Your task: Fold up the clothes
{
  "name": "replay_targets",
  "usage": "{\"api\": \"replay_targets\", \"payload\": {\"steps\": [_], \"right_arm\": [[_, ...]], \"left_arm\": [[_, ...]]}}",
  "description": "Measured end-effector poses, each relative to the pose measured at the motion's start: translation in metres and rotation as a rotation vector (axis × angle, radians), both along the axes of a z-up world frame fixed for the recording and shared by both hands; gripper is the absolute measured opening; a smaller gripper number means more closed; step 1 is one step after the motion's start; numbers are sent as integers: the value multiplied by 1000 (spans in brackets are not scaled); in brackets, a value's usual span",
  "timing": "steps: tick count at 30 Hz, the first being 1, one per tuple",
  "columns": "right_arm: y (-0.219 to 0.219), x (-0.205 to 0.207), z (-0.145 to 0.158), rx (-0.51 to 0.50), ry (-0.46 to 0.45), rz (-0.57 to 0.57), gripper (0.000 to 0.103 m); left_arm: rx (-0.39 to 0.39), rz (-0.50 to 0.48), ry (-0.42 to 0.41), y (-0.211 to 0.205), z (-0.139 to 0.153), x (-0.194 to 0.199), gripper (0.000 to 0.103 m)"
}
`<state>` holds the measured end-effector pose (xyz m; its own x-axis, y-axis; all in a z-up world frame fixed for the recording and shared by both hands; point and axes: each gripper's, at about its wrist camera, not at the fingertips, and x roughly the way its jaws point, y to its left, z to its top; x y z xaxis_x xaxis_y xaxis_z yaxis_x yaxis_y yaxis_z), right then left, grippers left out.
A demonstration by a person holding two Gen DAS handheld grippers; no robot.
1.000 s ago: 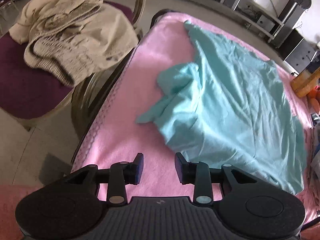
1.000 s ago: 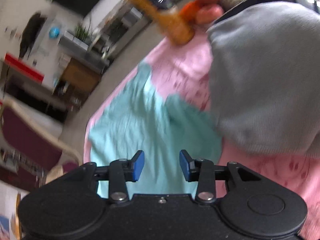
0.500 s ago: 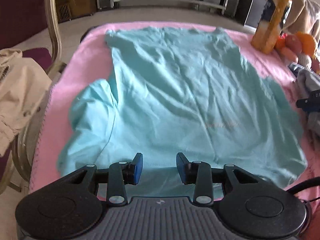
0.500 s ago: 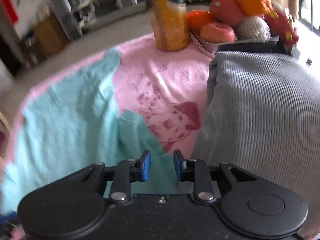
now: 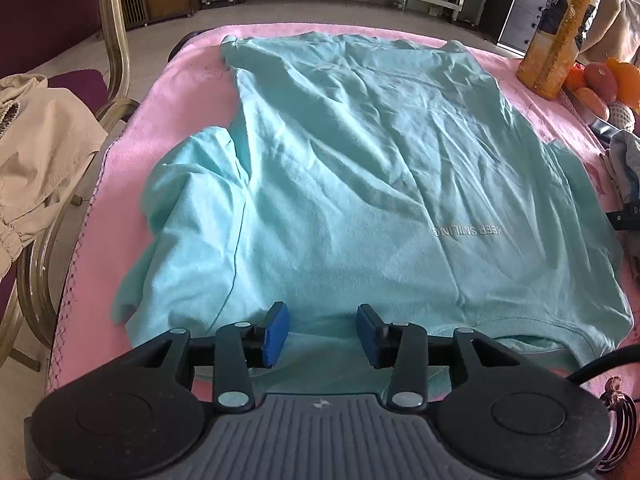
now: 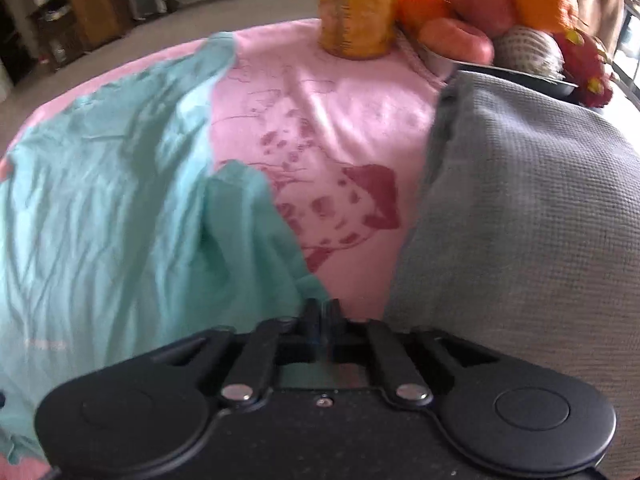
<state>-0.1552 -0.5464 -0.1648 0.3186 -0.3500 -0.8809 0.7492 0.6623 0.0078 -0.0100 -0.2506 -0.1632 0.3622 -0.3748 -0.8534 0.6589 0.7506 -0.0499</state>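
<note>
A teal T-shirt (image 5: 360, 184) lies spread, wrinkled, on a pink cloth (image 5: 132, 128) with its printed side up. My left gripper (image 5: 322, 334) hovers over the shirt's near edge. Its jaws are opening, and the shirt lies below them without being pinched. In the right wrist view the shirt (image 6: 120, 200) fills the left side, and one sleeve (image 6: 256, 232) reaches toward the camera. My right gripper (image 6: 322, 312) is shut, its fingertips meeting right at that sleeve's near corner. The picture is blurred there, but the cloth looks pinched.
A folded grey knit garment (image 6: 520, 220) lies close on the right of the right gripper. Behind it are a juice bottle (image 6: 354, 8) and a bowl of fruit (image 6: 500, 0). At the table's left stands a chair (image 5: 116, 40) holding a beige garment (image 5: 40, 152).
The left view swung from the chair side to face the shirt squarely, and its jaws widened a little. The right gripper sank toward the sleeve and its jaws came together.
</note>
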Motion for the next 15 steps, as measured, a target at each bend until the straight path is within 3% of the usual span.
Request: {"api": "replay_targets", "payload": {"steps": [3,6,8,10,15], "right_arm": [[14,-7,21,-122,-55,-11,3],[41,-21,55,-381,-84,-66,3],[50,-35,68,-477,-84,-131,3],[44,-44,68,-479,-61,-181,3],[25,-48,52,-370,11,-211,4]], "left_arm": [[-4,1,-3,0,-1,0,42],[6,-7,-19,-2,-2,-3,43],[15,-17,-34,-3,-2,-6,43],[24,-26,-49,-5,-3,-8,44],[39,-39,-86,-8,-4,-12,45]]}}
